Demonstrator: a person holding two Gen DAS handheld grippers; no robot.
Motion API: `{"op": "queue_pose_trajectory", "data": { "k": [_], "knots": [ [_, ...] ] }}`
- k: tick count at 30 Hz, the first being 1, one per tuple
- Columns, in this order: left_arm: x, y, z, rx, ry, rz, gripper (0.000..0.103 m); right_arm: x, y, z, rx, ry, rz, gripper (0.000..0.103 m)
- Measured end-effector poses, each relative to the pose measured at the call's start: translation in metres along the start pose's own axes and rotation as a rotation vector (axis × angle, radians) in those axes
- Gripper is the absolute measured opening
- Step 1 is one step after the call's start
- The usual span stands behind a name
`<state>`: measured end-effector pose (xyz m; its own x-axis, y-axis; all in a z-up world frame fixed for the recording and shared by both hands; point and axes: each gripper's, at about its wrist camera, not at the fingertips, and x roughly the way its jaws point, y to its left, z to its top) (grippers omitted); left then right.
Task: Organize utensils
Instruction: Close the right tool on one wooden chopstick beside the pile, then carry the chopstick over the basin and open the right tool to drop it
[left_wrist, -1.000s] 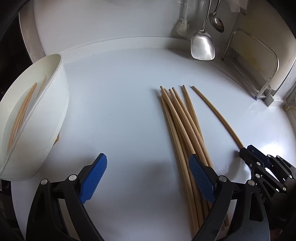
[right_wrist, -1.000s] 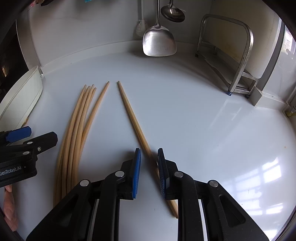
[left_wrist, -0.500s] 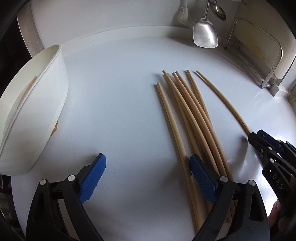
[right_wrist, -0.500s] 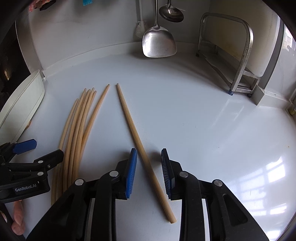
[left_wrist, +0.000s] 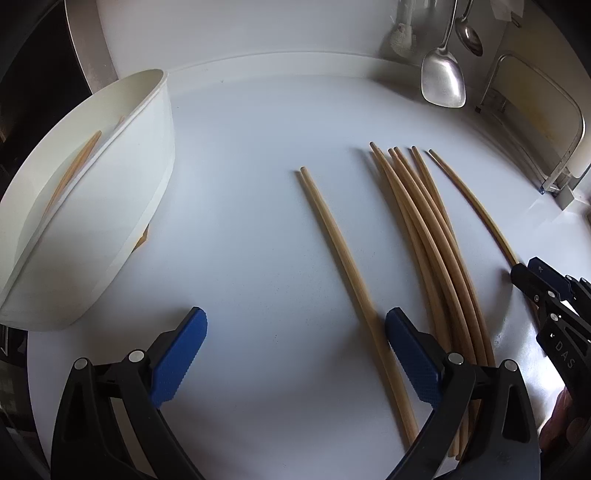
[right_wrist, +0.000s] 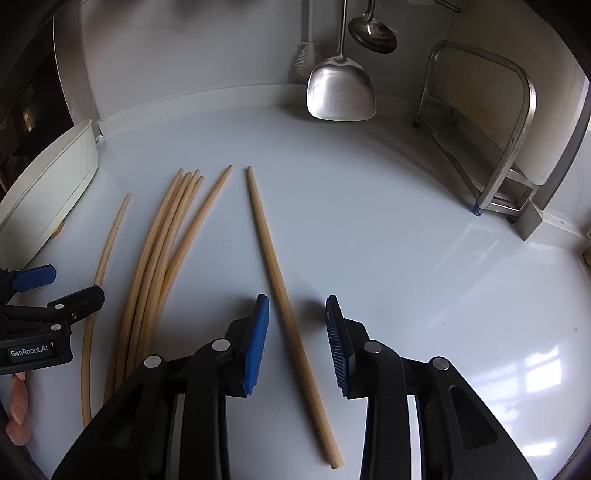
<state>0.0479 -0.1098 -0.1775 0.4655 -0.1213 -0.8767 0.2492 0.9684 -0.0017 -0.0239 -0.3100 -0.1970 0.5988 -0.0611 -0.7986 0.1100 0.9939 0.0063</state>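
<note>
Several long wooden chopsticks lie on a white counter. A bundle (left_wrist: 424, 236) lies right of centre in the left wrist view; it also shows in the right wrist view (right_wrist: 162, 258). A separated pair (left_wrist: 343, 254) lies just inside the right finger of my open left gripper (left_wrist: 291, 354). A single chopstick (right_wrist: 284, 299) lies on the counter between the fingers of my open right gripper (right_wrist: 295, 339). A white oval container (left_wrist: 92, 206) at the left holds chopsticks (left_wrist: 70, 173).
A metal spatula (right_wrist: 340, 92) and a ladle (right_wrist: 373, 33) hang on the back wall. A metal rack (right_wrist: 495, 147) stands at the far right. The container also shows at the left of the right wrist view (right_wrist: 48, 192).
My right gripper has opened wider around the single chopstick. A pair of chopsticks has slid left, away from the bundle, beside my left gripper's right finger.
</note>
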Motion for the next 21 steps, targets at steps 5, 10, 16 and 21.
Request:
{"op": "queue_pose_trajectory", "data": {
  "k": [5, 10, 16, 21],
  "knots": [
    [-0.005, -0.003, -0.001, 0.016, -0.014, -0.011, 0.078, 0.001, 0.005, 0.001, -0.018, 0.003, 0.017, 0.03],
    [-0.012, -0.011, -0.004, 0.05, -0.025, -0.032, 0.047, -0.002, 0.012, -0.001, -0.039, 0.004, 0.019, 0.014],
    [-0.015, -0.023, -0.007, 0.1, -0.026, -0.055, 0.008, -0.004, 0.016, -0.003, -0.036, 0.008, 0.018, 0.006],
    [-0.017, -0.021, -0.008, 0.108, -0.008, -0.073, 0.007, -0.006, 0.014, -0.003, 0.004, 0.02, 0.044, 0.006]
  ]
}}
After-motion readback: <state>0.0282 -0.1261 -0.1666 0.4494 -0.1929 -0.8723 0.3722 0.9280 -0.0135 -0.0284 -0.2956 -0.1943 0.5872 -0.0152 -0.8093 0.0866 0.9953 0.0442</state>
